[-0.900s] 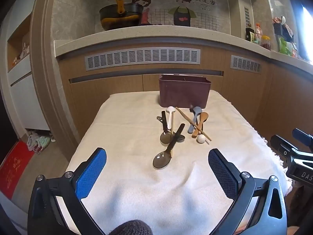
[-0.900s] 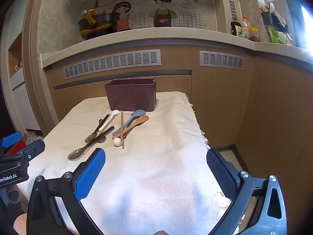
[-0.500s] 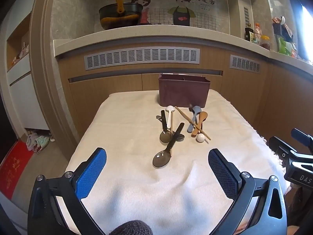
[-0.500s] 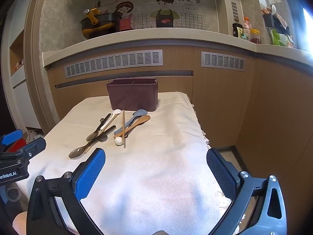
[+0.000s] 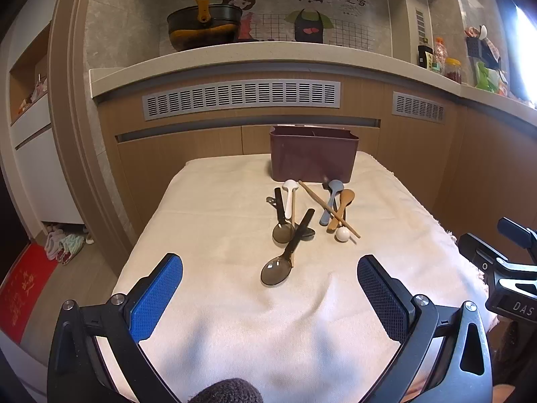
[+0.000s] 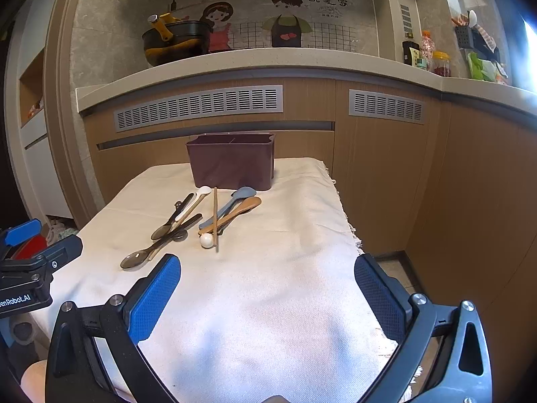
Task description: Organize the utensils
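Observation:
A pile of utensils lies on the cream cloth in front of a dark maroon holder box (image 5: 313, 156) (image 6: 231, 163). Nearest is a smoky translucent spoon (image 5: 277, 270) (image 6: 134, 259) with a black handle. Behind it lie a second dark spoon (image 5: 282, 231), a white spoon (image 5: 289, 194) (image 6: 196, 198), a wooden chopstick (image 5: 327, 208) (image 6: 215, 218), a blue-grey spoon (image 5: 330, 201) (image 6: 235, 203), a tan wooden spoon (image 5: 341, 208) (image 6: 241, 210) and a white ball-shaped end (image 5: 343, 234) (image 6: 206, 240). My left gripper (image 5: 270, 297) is open and empty, short of the pile. My right gripper (image 6: 268, 299) is open and empty, right of the pile.
The cloth-covered table (image 5: 218, 221) (image 6: 295, 235) stands against a wooden counter front with grey vents. Its right edge has a fringe and drops to the floor (image 6: 392, 268). A black pot (image 5: 203, 30) sits on the counter above. The other gripper shows at each view's edge.
Both grippers have crept slightly forward toward the utensils. Nothing on the cloth has moved and both stay open.

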